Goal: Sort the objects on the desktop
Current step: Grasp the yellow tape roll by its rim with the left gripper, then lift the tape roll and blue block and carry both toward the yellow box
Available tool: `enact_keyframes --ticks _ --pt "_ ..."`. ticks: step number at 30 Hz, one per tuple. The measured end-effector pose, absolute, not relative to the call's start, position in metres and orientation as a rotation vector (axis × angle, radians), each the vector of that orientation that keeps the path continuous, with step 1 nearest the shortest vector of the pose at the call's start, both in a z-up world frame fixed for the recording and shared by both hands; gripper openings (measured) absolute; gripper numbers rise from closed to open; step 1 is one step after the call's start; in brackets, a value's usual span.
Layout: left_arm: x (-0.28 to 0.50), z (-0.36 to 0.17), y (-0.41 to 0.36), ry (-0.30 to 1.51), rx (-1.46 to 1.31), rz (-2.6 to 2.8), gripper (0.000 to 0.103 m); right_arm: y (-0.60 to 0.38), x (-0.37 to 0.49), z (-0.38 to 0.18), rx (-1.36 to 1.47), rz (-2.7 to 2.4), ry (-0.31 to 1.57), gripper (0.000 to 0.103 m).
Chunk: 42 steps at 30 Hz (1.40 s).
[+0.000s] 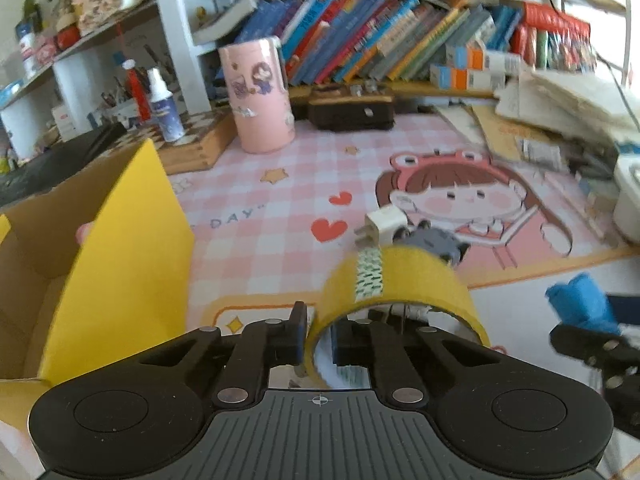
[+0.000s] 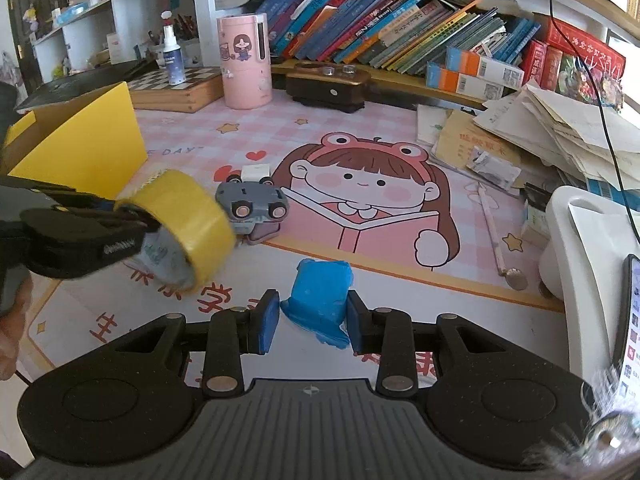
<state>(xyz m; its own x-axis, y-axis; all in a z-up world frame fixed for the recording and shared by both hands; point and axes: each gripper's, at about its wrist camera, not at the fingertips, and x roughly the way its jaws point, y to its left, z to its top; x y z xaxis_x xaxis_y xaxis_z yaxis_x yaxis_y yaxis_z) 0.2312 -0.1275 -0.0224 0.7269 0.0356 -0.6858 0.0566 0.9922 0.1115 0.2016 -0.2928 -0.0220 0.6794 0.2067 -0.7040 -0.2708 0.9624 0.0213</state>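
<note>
Pink cartoon desk mat [image 1: 280, 216] fills the left wrist view, where the left gripper [image 1: 318, 332] is clenched on the wall of the yellow tape roll [image 1: 400, 284], 1 pad inside the ring and 1 outside, with the open yellow box [image 1: 120, 248] close on its left. In the right wrist view the right gripper [image 2: 313, 320] grasps the blue packet [image 2: 320, 300] between its 2 pads above bare mat, the toy car [image 2: 252, 204] and white plug [image 2: 256, 171] lying beyond, papers [image 2: 560, 128] crowding the right edge.

Left gripper [image 1: 318, 334] jaws clamp the yellow tape roll [image 1: 400, 284] wall beside the yellow box [image 1: 120, 260]
</note>
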Motion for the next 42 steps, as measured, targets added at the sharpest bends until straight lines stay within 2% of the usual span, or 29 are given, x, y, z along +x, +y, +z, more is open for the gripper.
enact_keyframes --ticks 9,29,42 --pt "0.206 0.005 -0.112 0.715 -0.004 -0.041 0.008 -0.286 0.198 -0.021 -0.086 0.289 0.778 0.032" --pt "0.146 0.001 -0.079 0.740 -0.073 -0.063 0.008 -0.253 0.156 -0.015 -0.110 0.312 0.762 0.032" --pt "0.093 0.004 -0.024 0.737 -0.100 -0.037 0.008 -0.205 0.108 -0.005 -0.122 0.314 0.735 0.032"
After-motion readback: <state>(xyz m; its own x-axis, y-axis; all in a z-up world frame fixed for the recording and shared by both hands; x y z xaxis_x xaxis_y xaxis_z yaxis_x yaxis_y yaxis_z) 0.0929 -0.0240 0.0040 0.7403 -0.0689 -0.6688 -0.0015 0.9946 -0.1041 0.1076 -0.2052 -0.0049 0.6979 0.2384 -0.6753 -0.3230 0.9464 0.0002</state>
